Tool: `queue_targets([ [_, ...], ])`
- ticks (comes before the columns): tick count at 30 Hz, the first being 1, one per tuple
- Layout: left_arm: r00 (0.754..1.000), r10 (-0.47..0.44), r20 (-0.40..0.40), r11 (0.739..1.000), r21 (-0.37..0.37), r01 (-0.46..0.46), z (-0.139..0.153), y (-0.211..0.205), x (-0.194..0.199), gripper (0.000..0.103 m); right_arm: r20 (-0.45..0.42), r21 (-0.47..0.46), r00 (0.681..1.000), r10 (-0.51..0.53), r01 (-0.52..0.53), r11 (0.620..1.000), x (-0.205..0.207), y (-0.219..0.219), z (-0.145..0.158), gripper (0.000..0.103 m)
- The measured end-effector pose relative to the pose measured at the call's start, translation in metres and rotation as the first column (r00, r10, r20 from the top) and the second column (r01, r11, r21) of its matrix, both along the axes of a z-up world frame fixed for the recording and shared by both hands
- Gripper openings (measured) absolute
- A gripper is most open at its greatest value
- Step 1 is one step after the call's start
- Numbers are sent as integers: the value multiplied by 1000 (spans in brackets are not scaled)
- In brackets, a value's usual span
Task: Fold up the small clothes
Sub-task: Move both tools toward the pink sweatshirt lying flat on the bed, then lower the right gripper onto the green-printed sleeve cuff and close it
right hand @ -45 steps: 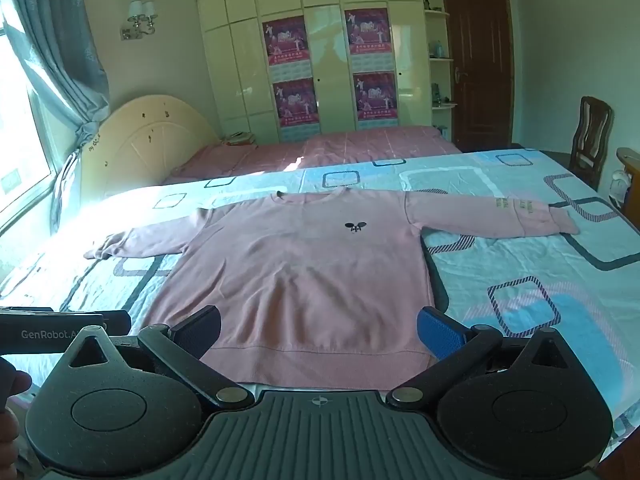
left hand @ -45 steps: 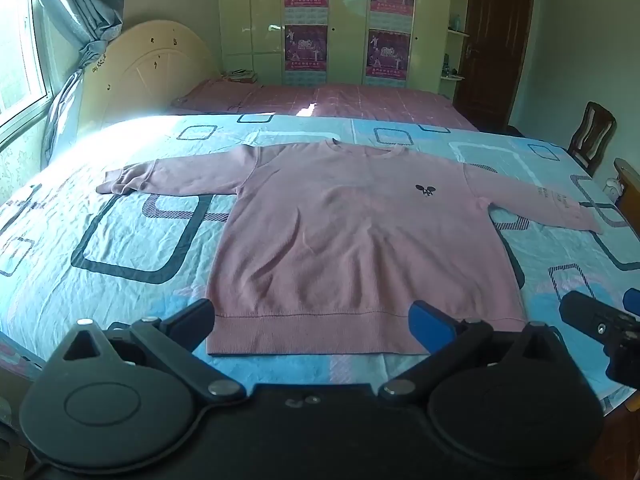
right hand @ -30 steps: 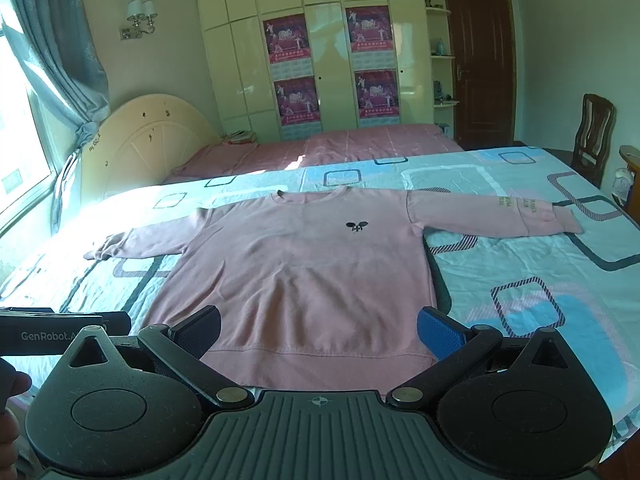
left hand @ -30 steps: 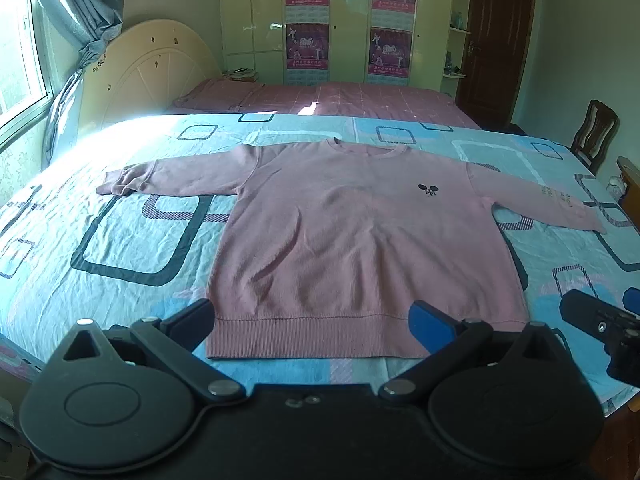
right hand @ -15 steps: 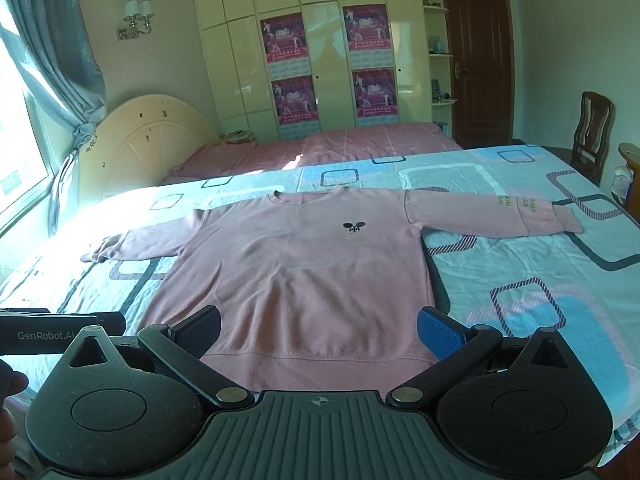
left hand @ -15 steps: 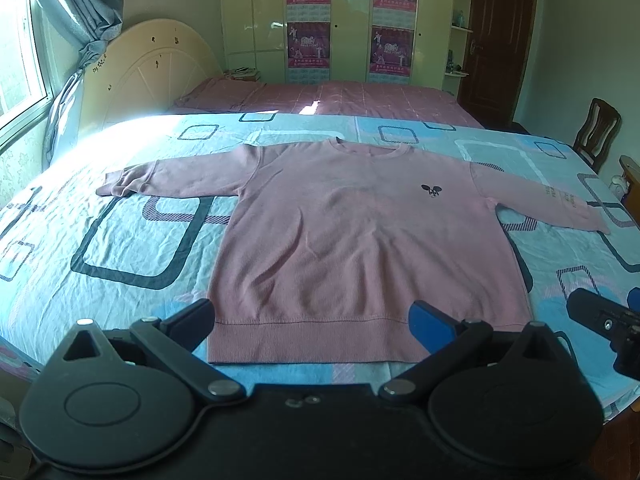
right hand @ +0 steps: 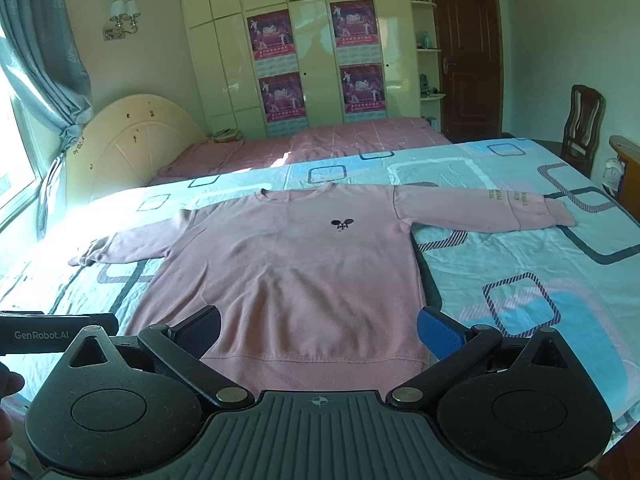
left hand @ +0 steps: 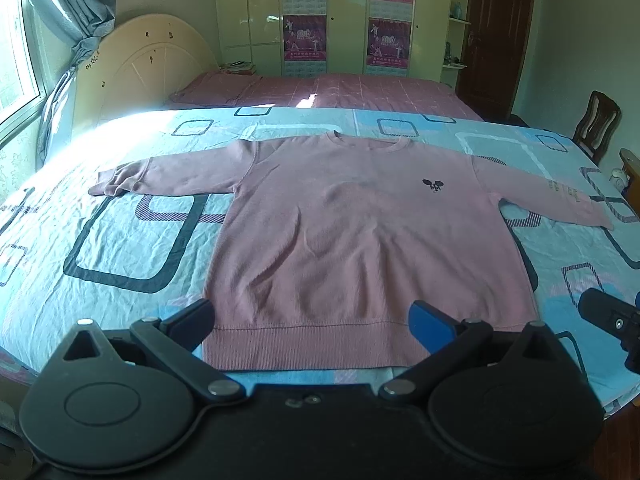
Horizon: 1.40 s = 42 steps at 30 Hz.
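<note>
A pink sweatshirt [left hand: 360,232] [right hand: 296,272] lies flat and face up on the bed, both sleeves spread out sideways, a small dark logo on its chest. Its ribbed hem faces me. My left gripper [left hand: 314,320] hovers open just before the hem, nothing between its fingers. My right gripper [right hand: 320,328] is also open and empty, held over the hem's right half. The right gripper's body shows at the right edge of the left wrist view, and the left gripper's body at the left edge of the right wrist view.
The bed has a light blue sheet [left hand: 120,240] with square patterns. A second bed with a pink cover [left hand: 340,96] stands behind, then a cream headboard [left hand: 148,68], wardrobes with posters and a dark door [right hand: 468,56]. A wooden chair [right hand: 584,128] stands at the right.
Both wrist views have shifted only slightly; the sweatshirt lies as before and both grippers stay open.
</note>
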State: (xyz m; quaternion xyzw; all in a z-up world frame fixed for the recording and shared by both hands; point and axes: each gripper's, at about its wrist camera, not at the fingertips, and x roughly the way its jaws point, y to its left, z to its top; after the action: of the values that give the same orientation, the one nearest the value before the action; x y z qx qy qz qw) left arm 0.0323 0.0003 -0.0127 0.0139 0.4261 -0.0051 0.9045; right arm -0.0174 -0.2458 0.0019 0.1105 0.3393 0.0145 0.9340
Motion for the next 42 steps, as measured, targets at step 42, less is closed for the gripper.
queue_targets([
  [42, 983, -182, 21, 983, -33, 183, -69, 21, 219, 103, -3, -77, 945, -326, 325, 943, 164, -49, -57, 103],
])
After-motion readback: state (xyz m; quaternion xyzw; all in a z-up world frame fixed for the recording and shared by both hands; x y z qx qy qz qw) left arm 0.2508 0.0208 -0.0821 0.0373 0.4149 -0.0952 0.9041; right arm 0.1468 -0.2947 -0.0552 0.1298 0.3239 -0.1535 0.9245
